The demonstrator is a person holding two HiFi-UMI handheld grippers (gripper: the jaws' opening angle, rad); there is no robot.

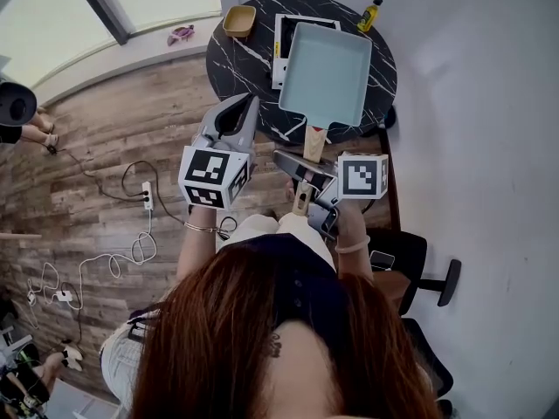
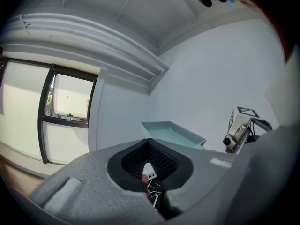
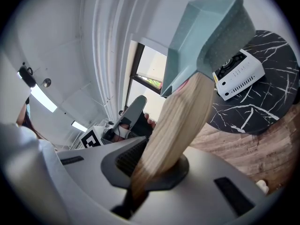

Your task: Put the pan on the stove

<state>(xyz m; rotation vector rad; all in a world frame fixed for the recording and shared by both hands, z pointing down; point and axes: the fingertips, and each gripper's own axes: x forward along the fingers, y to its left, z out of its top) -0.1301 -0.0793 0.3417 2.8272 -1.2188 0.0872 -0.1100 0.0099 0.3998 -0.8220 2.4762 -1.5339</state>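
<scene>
A light-blue rectangular pan hangs over the round black marble table and covers most of the white stove. My right gripper is shut on the pan's wooden handle just off the table's near edge. In the right gripper view the handle runs up from between the jaws to the pan, with the stove beyond it. My left gripper is beside it at the table's left near edge, shut and holding nothing. The left gripper view also shows the pan.
A tan bowl and a bottle of oil stand at the back of the table. Cables and a power strip lie on the wooden floor at left. A black chair is at right, against the white wall.
</scene>
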